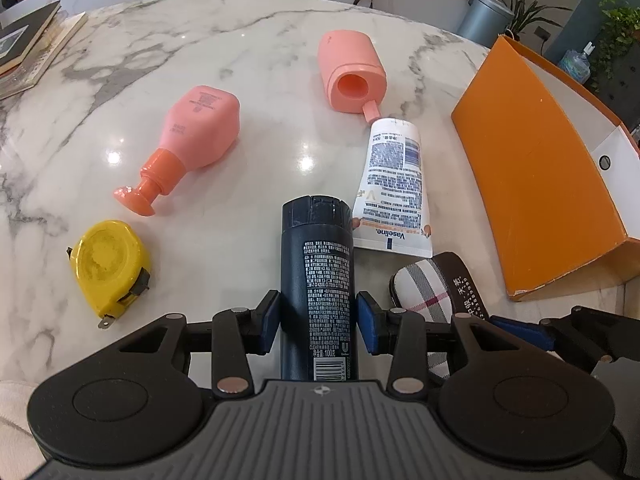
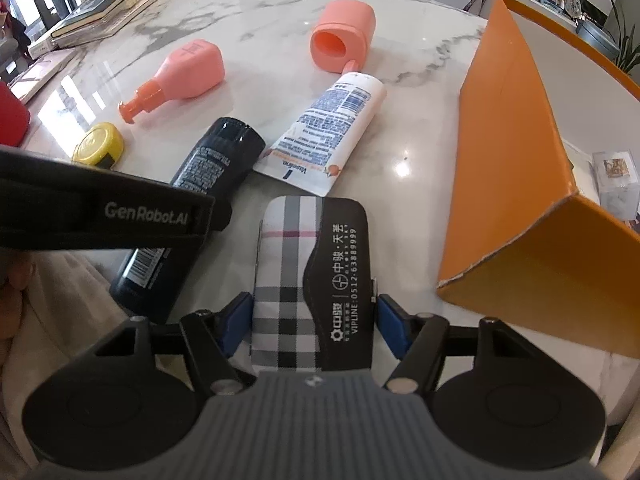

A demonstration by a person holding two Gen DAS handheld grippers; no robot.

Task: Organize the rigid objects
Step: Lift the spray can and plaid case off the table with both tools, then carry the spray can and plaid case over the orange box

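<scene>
Home — marble table, books, houseplants

On the table, the dark bottle is lying nearest in the middle, with the plaid case just to its right and the tape measure sitting well apart to its left. The Vaseline tube is lying just right of the bottle's far end, its far tip touching the spout of the farther pump bottle, while the other pump bottle is lying beyond the tape measure. The box is standing along the right side, and the books are stacked at the far left.
</scene>
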